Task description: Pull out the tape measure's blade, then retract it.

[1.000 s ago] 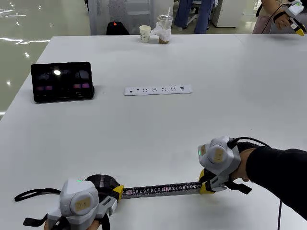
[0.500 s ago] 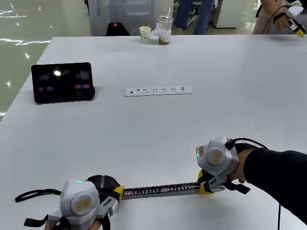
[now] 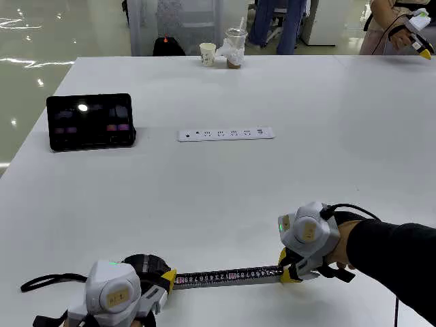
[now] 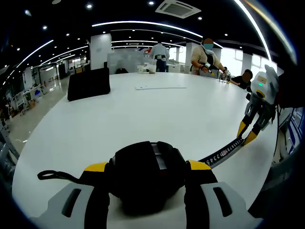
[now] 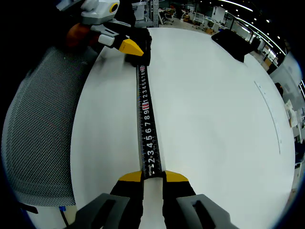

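Black case [image 3: 144, 264] lies on the white worktop [image 3: 272, 191], clamped in the left tool [image 4: 147, 166]. The right tool [image 5: 152, 176] pinches the blade [image 5: 145, 119] by its tip. With the blade partly out, pulling looks in hand; next, feed it straight back. Numerals 2–9 are readable, but no brand is.

From the middle of the table [image 3: 204, 197], the tape measure [image 3: 146, 264] lies at seven o'clock, its blade [image 3: 228, 276] reaching toward five, the power strip [image 3: 225, 134] at twelve, the tablet [image 3: 90, 122] at ten.
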Motion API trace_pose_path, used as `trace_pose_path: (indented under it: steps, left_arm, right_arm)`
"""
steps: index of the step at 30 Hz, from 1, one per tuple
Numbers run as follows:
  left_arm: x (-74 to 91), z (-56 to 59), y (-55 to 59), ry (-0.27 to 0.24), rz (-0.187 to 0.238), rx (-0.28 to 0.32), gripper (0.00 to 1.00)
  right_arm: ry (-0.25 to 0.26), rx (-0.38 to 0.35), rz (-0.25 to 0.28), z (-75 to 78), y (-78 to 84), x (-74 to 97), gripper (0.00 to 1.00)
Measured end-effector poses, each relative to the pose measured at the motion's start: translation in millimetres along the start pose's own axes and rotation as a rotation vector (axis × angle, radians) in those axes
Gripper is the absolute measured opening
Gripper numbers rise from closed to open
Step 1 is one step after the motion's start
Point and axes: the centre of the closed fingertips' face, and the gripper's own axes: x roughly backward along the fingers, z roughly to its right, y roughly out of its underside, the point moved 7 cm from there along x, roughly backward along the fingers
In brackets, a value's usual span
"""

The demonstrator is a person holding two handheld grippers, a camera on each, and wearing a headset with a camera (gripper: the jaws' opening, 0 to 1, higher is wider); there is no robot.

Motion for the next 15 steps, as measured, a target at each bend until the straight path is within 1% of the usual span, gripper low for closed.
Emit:
trace_pose_path:
  steps: [4,8,15]
  left_arm:
    - [-0.1,0.0,0.0,0.000,0.000,0.000,0.58]
    - [-0.1,0.0,0.1,0.001,-0.001,0.000,0.58]
    - [0.1,0.0,0.1,0.001,-0.001,-0.001,0.58]
  right_arm:
    - [0.000,0.003,-0.004,-0.4,-2.2,-0.5,0.12]
    - [-0.007,0.027,-0.011,-0.1,-4.6,-1.3,0.12]
    - [-0.009,0.031,-0.006,0.3,-7.2,-3.0,0.12]
